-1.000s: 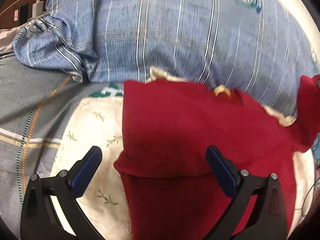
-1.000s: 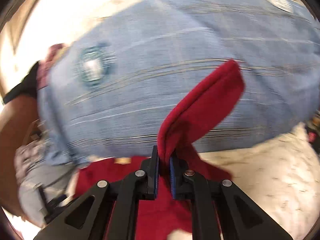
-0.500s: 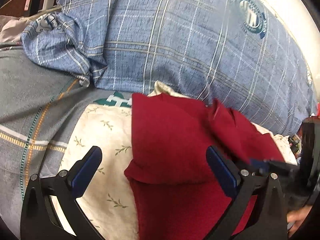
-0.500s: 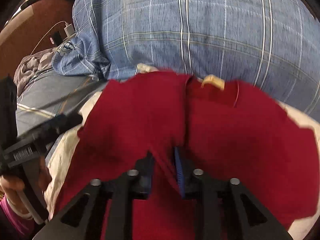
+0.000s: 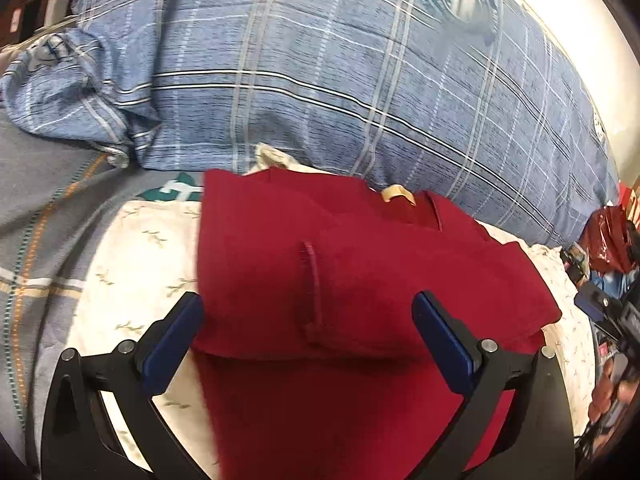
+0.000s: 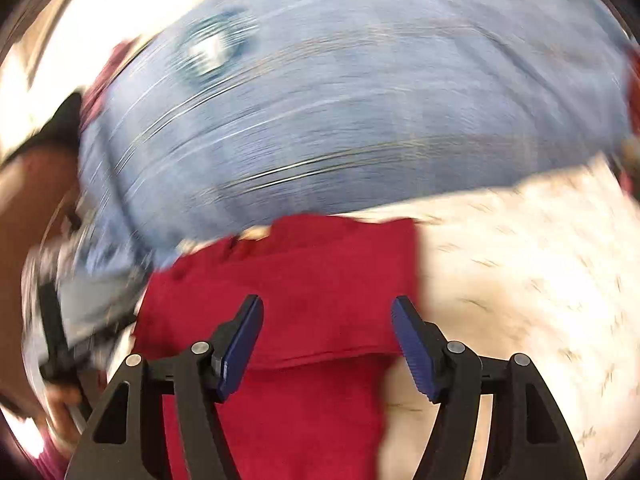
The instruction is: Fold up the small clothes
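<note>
The left gripper [image 5: 306, 312] holds its jaws spread wide, while the right gripper [image 6: 327, 320] (blurred) is opening, gripping nothing.

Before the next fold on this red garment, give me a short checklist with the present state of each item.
1. Right gripper free of the red garment: ok, its jaws are opening and no cloth sits between the pads.
2. Left gripper free to take a new edge: ok, jaws wide, nothing pinched.
3. Folded flaps lying flat on the garment: ok in the left wrist view, both sides turned in over the middle.
4. Garment lies on the cream floral sheet: ok.
5. Top edge clear of the blue plaid pillow: cannot tell, they meet closely.
6. Right wrist view sharp enough to aim: not ok, it is blurred.
</note>
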Demonstrator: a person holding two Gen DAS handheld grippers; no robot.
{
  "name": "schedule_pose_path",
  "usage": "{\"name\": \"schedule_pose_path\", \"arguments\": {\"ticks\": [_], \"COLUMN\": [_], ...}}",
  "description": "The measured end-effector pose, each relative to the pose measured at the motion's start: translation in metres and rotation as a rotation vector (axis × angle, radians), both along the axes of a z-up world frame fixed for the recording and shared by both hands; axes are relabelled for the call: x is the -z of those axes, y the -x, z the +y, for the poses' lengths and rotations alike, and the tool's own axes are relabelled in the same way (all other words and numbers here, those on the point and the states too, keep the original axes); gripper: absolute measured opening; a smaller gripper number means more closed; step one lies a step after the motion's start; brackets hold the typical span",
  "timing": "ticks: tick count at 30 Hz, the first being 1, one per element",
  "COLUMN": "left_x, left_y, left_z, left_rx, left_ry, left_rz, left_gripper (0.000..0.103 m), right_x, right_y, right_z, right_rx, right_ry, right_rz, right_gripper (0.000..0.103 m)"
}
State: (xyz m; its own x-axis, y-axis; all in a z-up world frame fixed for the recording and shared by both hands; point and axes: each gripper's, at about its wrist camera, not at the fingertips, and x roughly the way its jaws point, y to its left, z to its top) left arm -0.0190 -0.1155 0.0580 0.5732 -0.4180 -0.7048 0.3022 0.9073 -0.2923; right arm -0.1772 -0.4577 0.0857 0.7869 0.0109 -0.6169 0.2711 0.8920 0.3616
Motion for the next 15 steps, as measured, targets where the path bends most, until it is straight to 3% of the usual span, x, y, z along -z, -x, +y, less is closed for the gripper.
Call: {"name": "schedule_pose_path", "arguments": {"ticks": [1, 3, 4, 5, 7, 10, 15], "left_x": [0.002, 0.005, 0.008, 0.01, 0.009, -0.01, -0.042], "left_y": [0.0, -0.002, -0.005, -0.007, -0.011, -0.015, -0.019], "left_z": [-0.005, -0.019, -0.029, -0.036, -0.045, -0.046, -0.035], "left_rx": [0.011, 0.049, 0.066, 0.072, 0.076, 0.089, 0.098], "left_ry": [-0.013, -0.051, -0.081, -0.104, -0.129, -0.094, -0.062], "left_rz": [0.002, 0.004, 0.009, 0.014, 0.028, 0.006, -0.043], "left_gripper": [0.101, 0.087, 0.071, 0.044, 0.018, 0.01, 0.009], "right_x": [0.005, 0.016, 0.019, 0.024, 0.03, 0.032, 0.017], "right_y": [0.0, -0.001, -0.003, -0.007, -0.011, -0.014, -0.007], "right_z": [-0.011, -0.029, -0.034, -0.038, -0.042, -0.038, -0.025], "right_rx": [0.027, 0.086, 0.094, 0.092, 0.089, 0.049, -0.045], "right_ry": [-0.025, -0.049, -0.054, -0.054, -0.042, -0.01, 0.091], "right_rz": [-0.005, 0.003, 0.013, 0.028, 0.048, 0.083, 0.102], "right_gripper": [0.07, 0.07, 0.07, 0.07, 0.07, 0.07, 0.069]}}
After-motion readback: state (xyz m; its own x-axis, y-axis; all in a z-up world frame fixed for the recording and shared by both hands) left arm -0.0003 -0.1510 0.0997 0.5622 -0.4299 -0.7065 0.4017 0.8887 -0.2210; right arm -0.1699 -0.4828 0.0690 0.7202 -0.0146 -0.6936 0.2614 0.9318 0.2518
